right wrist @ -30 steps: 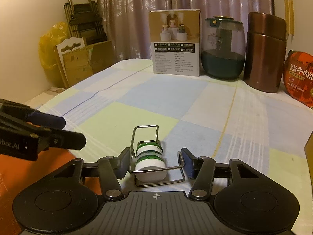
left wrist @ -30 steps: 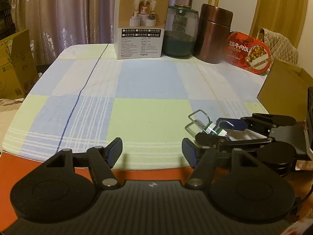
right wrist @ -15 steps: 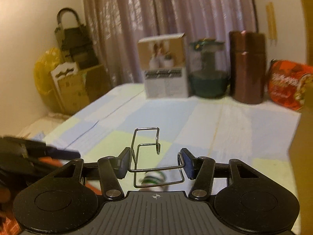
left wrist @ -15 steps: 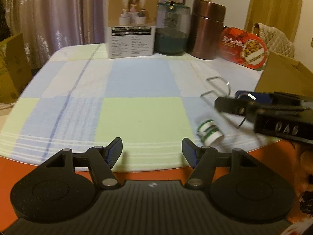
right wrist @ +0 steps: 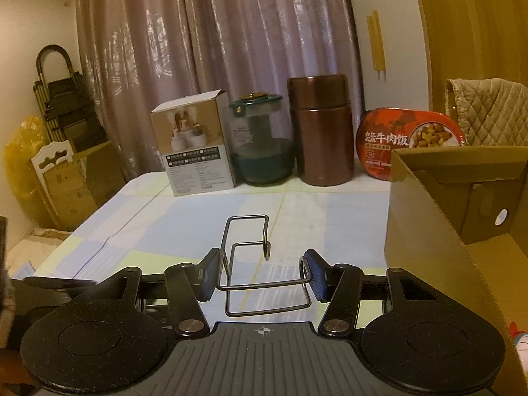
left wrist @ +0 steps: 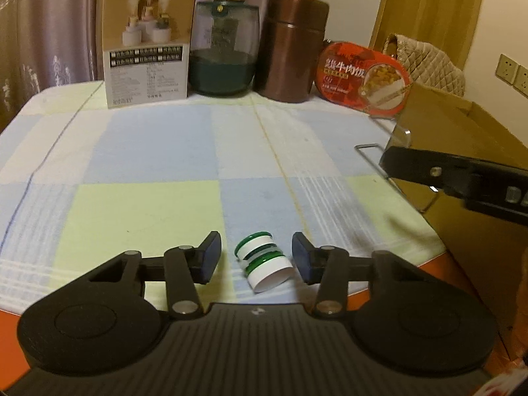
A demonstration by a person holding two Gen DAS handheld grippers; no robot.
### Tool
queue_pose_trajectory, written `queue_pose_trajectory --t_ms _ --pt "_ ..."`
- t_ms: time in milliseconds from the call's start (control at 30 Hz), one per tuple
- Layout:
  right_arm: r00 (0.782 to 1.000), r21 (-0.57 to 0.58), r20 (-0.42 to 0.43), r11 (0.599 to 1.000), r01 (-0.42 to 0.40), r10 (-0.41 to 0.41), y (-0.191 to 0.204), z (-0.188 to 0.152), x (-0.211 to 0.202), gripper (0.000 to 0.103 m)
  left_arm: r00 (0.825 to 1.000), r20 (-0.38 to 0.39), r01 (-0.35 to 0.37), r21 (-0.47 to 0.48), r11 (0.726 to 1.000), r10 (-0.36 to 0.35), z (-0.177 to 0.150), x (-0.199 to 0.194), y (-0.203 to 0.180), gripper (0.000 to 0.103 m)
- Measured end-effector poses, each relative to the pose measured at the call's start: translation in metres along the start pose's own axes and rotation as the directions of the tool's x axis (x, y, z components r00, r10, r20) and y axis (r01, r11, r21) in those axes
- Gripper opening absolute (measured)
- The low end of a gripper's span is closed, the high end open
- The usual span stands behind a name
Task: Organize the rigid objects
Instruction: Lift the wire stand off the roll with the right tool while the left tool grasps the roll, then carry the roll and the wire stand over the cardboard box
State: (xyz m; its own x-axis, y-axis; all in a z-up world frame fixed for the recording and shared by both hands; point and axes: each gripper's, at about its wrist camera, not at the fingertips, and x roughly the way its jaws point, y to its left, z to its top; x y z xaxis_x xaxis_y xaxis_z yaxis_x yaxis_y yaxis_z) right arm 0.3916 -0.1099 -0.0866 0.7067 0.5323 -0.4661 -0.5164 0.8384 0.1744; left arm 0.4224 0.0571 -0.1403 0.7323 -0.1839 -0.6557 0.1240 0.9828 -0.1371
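Your left gripper has just been closing its jaws around the small white spool with green bands, which lies on its side on the checked tablecloth near the front edge. The pads stand just beside the spool on each side but do not press on it yet, so the fingers are still released. Center the spool between the pads before you squeeze; it is round and looks likely to roll toward you off the edge if one pad arrives first.

Your right gripper is clenched on the bent wire holder, held above the cloth beside the open cardboard box. Keep it level as you carry it over the box wall; the thin wire could twist in the pads.

Behind the spool, along the far edge, stand a printed carton, a green glass jar, a copper canister and a red meal tub. Curtains hang behind them.
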Motion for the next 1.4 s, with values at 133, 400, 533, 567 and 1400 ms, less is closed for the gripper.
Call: queue_pose_trajectory --t_ms 133,400,533,567,1400 --pt "1.000 0.006 -0.001 1.000 -0.018 0.018 0.000 -0.001 -0.003 0.051 1.000 -0.022 -0.022 0.025 0.999 0.022 -0.003 0.010 -0.006 0.029" --pt "1.000 0.003 -0.020 1.000 -0.018 0.018 0.004 -0.005 -0.008 0.051 0.997 -0.048 -0.051 0.069 0.996 0.054 -0.008 0.005 -0.008 0.029" --pt "0.999 -0.019 -0.030 1.000 -0.017 0.017 0.011 -0.006 -0.017 0.051 0.998 -0.045 -0.045 0.086 0.995 0.049 -0.013 0.000 -0.007 0.030" --pt "0.999 -0.019 -0.031 1.000 -0.016 0.016 0.012 -0.006 -0.019 0.051 0.997 -0.046 -0.052 0.090 0.995 0.056 -0.014 -0.001 -0.007 0.031" --pt "0.995 0.000 0.058 0.997 0.082 -0.082 0.026 0.017 -0.167 0.051 0.998 -0.005 0.055 -0.007 0.998 -0.055 -0.011 -0.137 -0.060 0.029"
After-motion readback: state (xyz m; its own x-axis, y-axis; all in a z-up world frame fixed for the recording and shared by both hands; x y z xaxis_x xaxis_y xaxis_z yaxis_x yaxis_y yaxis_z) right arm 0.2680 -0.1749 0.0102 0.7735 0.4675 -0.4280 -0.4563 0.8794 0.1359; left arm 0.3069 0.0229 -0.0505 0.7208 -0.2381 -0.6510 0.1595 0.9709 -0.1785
